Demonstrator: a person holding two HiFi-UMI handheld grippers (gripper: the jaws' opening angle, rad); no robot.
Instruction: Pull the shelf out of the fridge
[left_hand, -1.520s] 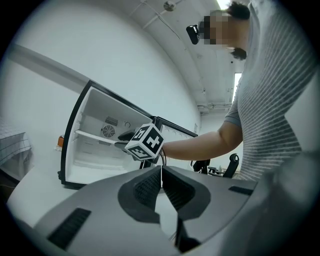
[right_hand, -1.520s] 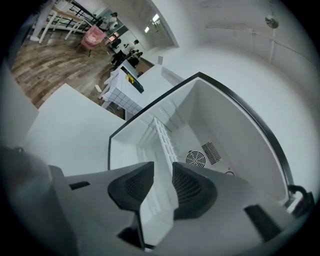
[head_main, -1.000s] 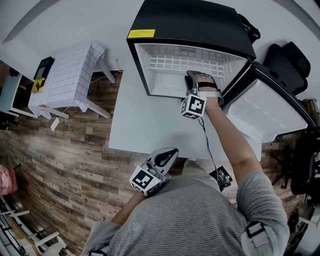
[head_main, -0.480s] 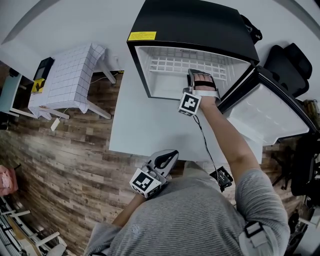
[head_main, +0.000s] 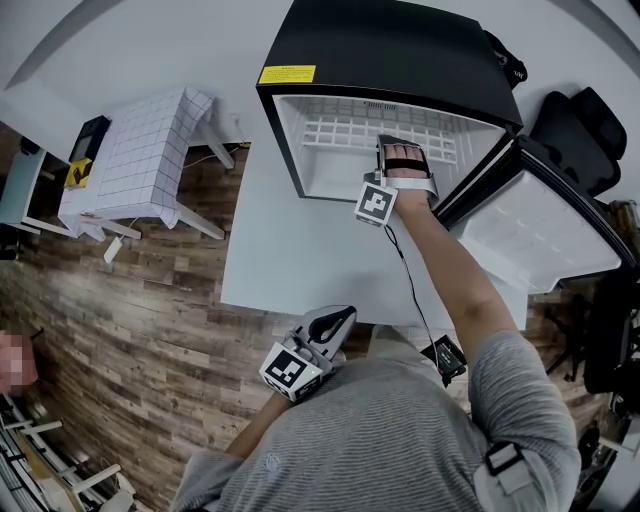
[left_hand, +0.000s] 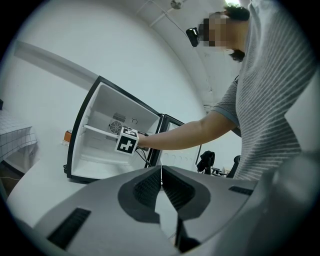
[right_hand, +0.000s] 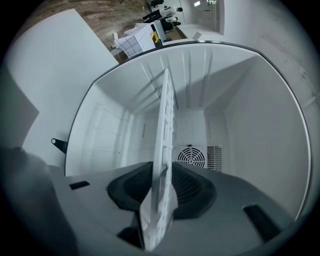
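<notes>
A small black fridge (head_main: 400, 50) stands open on the white table (head_main: 290, 250), its door (head_main: 540, 225) swung out to the right. Inside, a white wire shelf (head_main: 350, 130) sits in its slots. My right gripper (head_main: 400, 150) reaches into the fridge and is shut on the shelf's front edge; in the right gripper view the shelf (right_hand: 165, 150) runs edge-on between the jaws of that gripper (right_hand: 160, 200). My left gripper (head_main: 330, 325) hangs at the table's near edge, shut and empty, and its own view shows the left gripper (left_hand: 161, 185) facing the fridge (left_hand: 100, 140).
A white checked side table (head_main: 140, 150) stands on the wood floor at the left. A black chair (head_main: 580, 125) sits behind the fridge door. A cable (head_main: 410, 290) runs along my right arm. A fan grille (right_hand: 190, 156) shows on the fridge's back wall.
My right gripper has moved a little deeper into the fridge, up to the shelf's front edge. The left gripper has barely moved.
</notes>
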